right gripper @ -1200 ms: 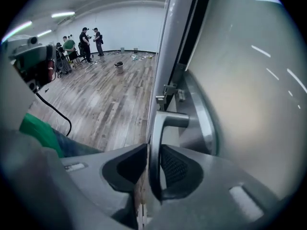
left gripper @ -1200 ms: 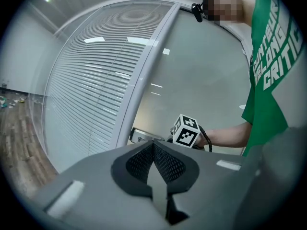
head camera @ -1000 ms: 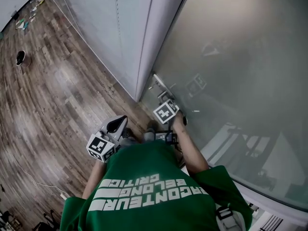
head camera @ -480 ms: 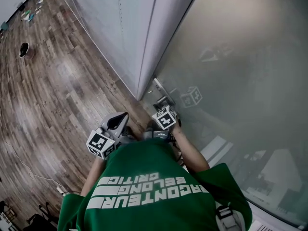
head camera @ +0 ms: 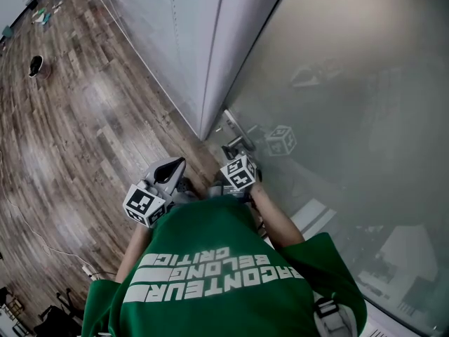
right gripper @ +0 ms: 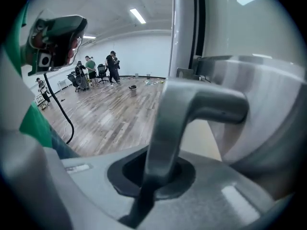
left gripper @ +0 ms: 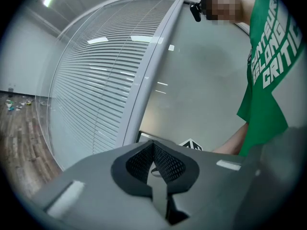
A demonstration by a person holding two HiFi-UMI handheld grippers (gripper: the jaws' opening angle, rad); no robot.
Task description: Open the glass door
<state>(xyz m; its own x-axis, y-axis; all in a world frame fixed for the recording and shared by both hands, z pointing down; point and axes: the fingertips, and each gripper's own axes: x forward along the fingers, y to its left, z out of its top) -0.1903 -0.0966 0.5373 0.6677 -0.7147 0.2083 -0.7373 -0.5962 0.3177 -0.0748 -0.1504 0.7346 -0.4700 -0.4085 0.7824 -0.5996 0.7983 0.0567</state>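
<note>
Far left of the door handle (right gripper: pixel 196 104): wood-grain plank floor (head camera: pixel 77 118), brown and grey, faintly glossy. Nearer the handle, a glazed wall with thin horizontal blinds (left gripper: pixel 96 80) behind the pane. Just beside the handle, a pale, smooth frame post (head camera: pixel 224 48).

Below and left of the handle: the left gripper (left gripper: pixel 153 146), in mid-air and touching nothing, mesh-textured jaws pressed together with nothing between them.

At the handle itself: the right gripper (right gripper: pixel 156 174), jaws clamped tight round the bent end of the lever. Brushed silver metal, rounded L-shaped lever on a curved mount, fixed at the left edge of the glass door (head camera: pixel 351 83).

Right of the handle: the door's frosted grey-green pane, smooth and flat, with a dim reflection of a marker cube in it.

Beyond the handle in the right gripper view: a large white room, strip lights on the ceiling, the same plank floor, and several people (right gripper: pixel 96 68) far off.
</note>
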